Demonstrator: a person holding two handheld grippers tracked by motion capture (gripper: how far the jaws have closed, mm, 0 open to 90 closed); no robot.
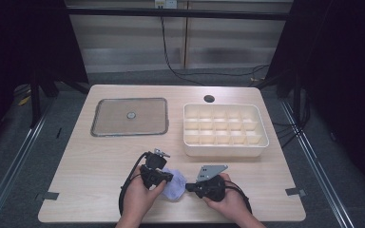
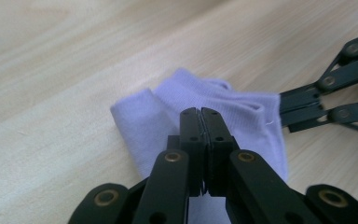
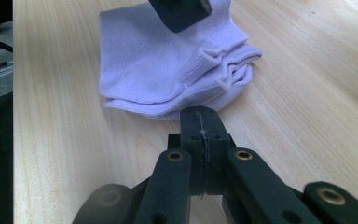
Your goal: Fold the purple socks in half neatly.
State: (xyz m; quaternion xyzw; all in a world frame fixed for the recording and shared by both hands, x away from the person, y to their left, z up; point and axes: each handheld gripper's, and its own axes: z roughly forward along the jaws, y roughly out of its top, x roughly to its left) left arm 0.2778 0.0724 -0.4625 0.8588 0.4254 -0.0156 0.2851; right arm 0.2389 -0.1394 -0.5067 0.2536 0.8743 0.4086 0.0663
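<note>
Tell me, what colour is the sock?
The sock is pale lilac, clearest in the right gripper view.

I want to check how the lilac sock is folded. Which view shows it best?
The right gripper view: the sock lies folded, its cuff layers stacked at one edge. The left gripper view has the left claw across it; the high view shows a small patch between both hands.

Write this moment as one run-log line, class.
left gripper: shut, over sock | right gripper: shut, at sock's edge | divided tray: empty | table
</note>
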